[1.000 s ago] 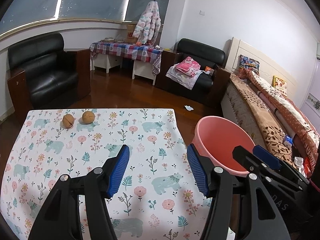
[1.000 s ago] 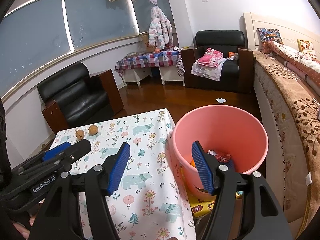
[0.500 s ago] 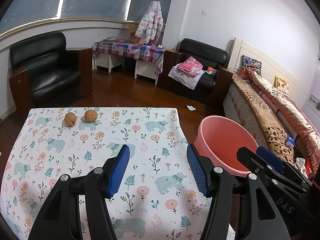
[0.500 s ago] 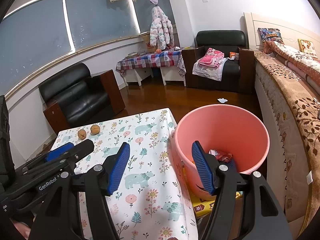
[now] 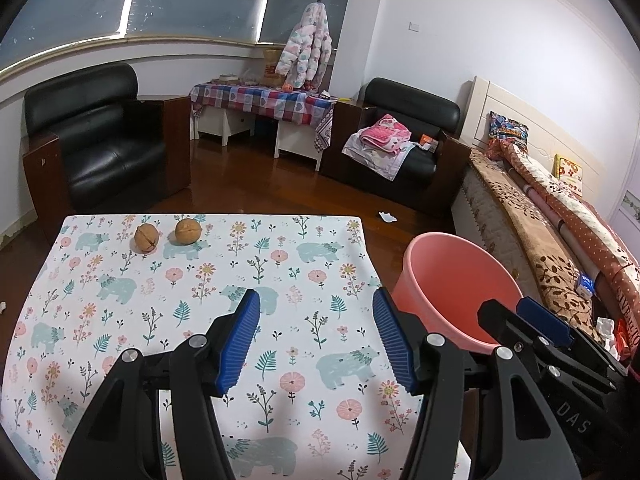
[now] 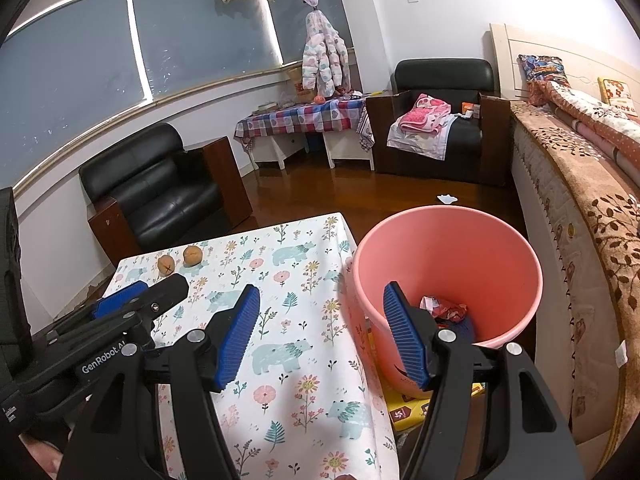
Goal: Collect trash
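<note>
Hovering above the near half of the table (image 5: 120, 288), the left gripper (image 5: 316, 332) has its blue-padded fingers spread wide with nothing between them, only the floral bear-print cloth showing in the gap. The right gripper (image 6: 320, 328) hangs beside it over the table's right edge, its fingers likewise spread and empty; its left finger sits over the cloth while its right finger (image 6: 404, 340) lies in front of the pink bucket (image 6: 516, 248). That bucket stands off the table, just beside its right edge, between the table and the bed (image 6: 592, 216). Inside it, at the bottom, lies some crumpled trash (image 6: 444, 308), red and white wrappers by the look of them. Two walnuts (image 5: 166, 234) sit close together but apart near the table's far left corner, well away from both grippers; the left one shows a seam down its front. A small white scrap (image 5: 387, 216) lies on the wooden floor beyond the table's far right corner. Black armchairs stand along the far side of the room.
</note>
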Tool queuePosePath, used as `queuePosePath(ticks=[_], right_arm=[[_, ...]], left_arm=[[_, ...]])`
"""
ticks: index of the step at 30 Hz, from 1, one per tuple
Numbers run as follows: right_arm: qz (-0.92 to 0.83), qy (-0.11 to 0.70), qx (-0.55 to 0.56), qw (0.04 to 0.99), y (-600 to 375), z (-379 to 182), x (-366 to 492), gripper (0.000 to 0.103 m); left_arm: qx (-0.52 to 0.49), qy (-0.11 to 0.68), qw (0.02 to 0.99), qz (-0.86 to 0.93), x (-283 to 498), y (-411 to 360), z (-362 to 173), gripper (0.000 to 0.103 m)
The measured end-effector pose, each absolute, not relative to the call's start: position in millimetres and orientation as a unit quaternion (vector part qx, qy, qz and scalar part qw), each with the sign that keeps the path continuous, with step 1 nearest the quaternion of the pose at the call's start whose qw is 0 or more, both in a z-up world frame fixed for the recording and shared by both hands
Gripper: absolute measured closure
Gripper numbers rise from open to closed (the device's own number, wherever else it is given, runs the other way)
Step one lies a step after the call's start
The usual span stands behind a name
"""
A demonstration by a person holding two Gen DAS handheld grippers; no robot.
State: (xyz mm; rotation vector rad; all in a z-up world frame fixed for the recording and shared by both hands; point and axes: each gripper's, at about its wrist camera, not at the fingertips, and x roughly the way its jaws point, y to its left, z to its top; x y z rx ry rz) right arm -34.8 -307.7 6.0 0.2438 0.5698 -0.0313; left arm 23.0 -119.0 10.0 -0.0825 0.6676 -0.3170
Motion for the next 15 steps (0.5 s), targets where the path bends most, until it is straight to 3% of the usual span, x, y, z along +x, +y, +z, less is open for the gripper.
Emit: queuePosePath(ticks=[15], right_arm=[[-0.014,0.285,0.122,0.951,-306.2,0.5,-33.9,0.038]], left_arm=[[-0.040,0.328,0.931,-0.154,22.5,-119.2,8.4,0.045]])
